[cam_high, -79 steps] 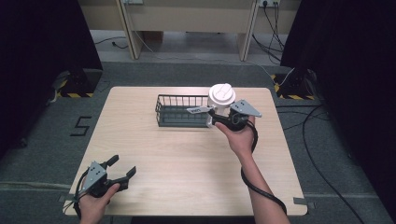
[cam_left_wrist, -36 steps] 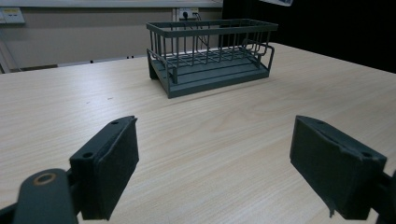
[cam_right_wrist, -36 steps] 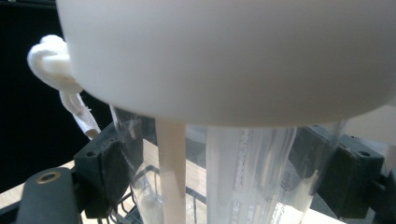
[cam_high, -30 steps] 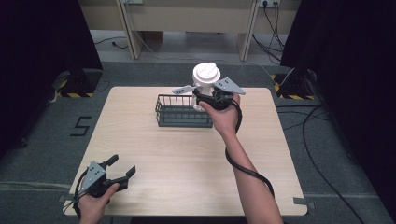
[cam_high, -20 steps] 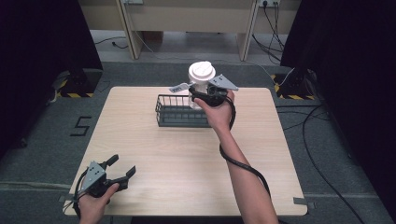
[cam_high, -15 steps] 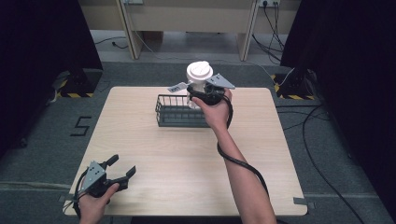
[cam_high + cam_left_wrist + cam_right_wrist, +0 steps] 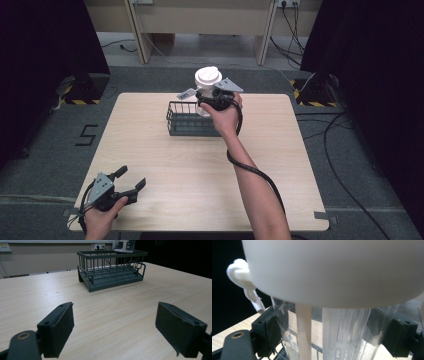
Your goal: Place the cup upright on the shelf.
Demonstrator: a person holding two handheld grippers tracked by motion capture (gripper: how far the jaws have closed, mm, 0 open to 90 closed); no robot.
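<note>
So the right hand-held gripper is up over the far part of the light wooden tabletop, and its jaws are clamped on the sides of a clear plastic cup with a white domed lid. The cup is upright, held above the right end of a dark green wire basket with a solid base, which sits on the tabletop near the far edge. In the right gripper view the white lid takes up the whole top of the picture, the see-through wall of the cup sits between the two black pads, and a pale straw-like stick runs down inside it. There's also a knotted white cord hanging off the lid's left side. Can't tell if the cup's bottom is touching the basket or just hovering over it.

The left hand-held gripper is way back at the near left corner of the tabletop, held in the person's left hand, jaws spread wide with nothing between them. In the left gripper view you can see the basket well apart from it across bare wood, with the cup's clear bottom poking in just above the basket's top rail.
</note>
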